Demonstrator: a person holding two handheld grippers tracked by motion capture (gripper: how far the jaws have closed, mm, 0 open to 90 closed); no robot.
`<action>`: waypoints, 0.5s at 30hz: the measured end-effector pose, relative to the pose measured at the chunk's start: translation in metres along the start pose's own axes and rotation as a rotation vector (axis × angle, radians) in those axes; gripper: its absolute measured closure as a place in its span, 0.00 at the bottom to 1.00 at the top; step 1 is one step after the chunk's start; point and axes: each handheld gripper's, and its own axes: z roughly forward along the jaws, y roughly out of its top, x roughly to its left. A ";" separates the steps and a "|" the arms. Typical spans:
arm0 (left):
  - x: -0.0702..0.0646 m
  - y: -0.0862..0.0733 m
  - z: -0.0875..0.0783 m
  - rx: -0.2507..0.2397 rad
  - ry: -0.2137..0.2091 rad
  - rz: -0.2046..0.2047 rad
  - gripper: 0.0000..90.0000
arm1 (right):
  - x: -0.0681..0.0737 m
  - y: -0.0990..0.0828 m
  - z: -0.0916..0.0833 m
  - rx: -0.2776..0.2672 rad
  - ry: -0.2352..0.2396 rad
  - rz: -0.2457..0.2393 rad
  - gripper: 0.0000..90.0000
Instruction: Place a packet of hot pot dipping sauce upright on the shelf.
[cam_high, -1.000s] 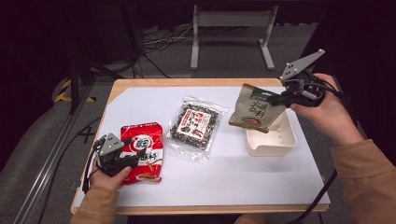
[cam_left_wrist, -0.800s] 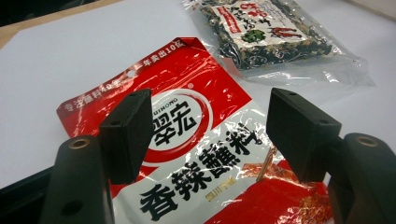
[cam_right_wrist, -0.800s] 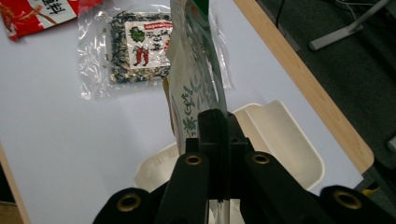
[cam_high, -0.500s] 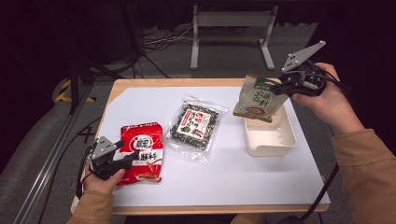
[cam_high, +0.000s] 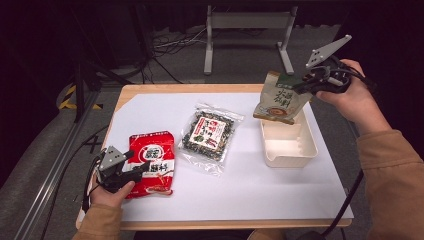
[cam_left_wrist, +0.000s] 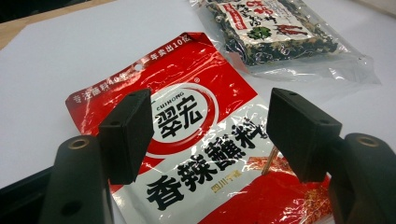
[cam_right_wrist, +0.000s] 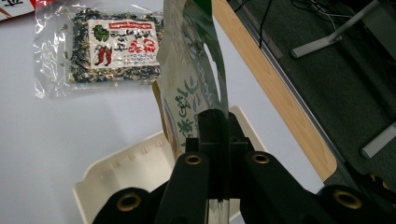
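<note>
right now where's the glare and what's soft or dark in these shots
Left gripper view: glare streaks on the red packet, whose print is sharp; the near fingers are slightly soft. Right gripper view: sheen on the green pouch; the tray looks washed out. High view: the table is evenly lit, the room behind it dark.

A green-and-tan pouch (cam_high: 280, 98) hangs upright at upper right of the high view, above a white tray (cam_high: 290, 150). A red packet (cam_high: 152, 162) lies flat at lower left.
</note>
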 end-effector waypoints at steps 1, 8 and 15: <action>0.000 0.000 0.001 -0.001 0.000 0.000 0.36 | -0.007 -0.002 0.001 0.002 -0.005 0.003 0.99; -0.001 -0.001 0.000 0.003 0.003 -0.002 0.36 | -0.020 -0.005 0.004 0.021 -0.032 -0.014 0.99; 0.000 -0.006 -0.005 0.008 0.017 -0.018 0.36 | -0.035 -0.010 0.012 0.003 -0.024 -0.039 0.99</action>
